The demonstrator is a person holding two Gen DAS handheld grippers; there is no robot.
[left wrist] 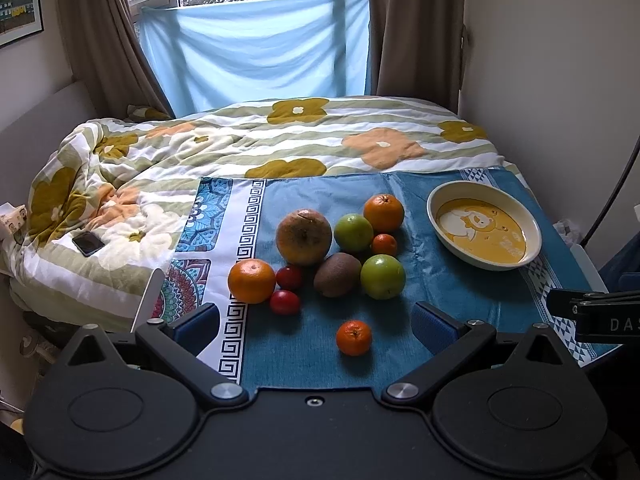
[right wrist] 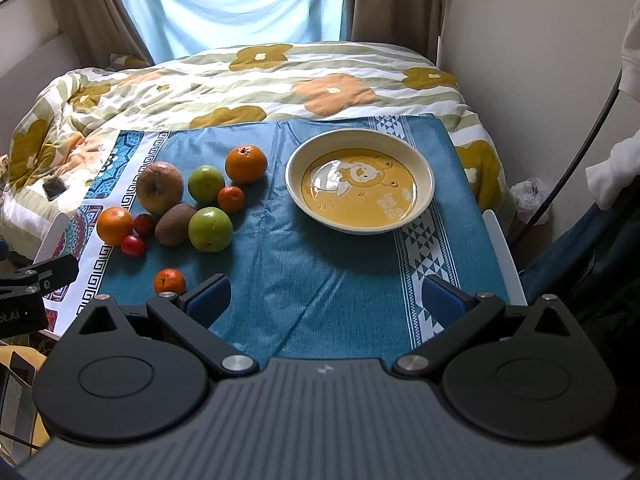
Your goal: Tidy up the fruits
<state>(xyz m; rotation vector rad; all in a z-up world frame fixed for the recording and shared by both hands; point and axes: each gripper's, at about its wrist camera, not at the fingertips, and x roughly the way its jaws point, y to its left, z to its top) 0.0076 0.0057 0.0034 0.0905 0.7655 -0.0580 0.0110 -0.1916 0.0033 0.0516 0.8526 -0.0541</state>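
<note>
With both tools spread wide and empty, start on the lone small mandarin (left wrist: 354, 337) at 6 o'clock of the fruit cluster; approach with the left tool (left wrist: 316, 322), centre, close gently; carry to the empty bowl (right wrist: 425, 196) at 3 o'clock.

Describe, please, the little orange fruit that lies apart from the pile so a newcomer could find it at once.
Start at the blue cloth covering the table, with the yellow bear bowl to the right. The fruit pile sits left of the bowl. The small mandarin lies alone on the near side of that pile, touching nothing, while the other small mandarin is wedged among the green fruits.
</note>
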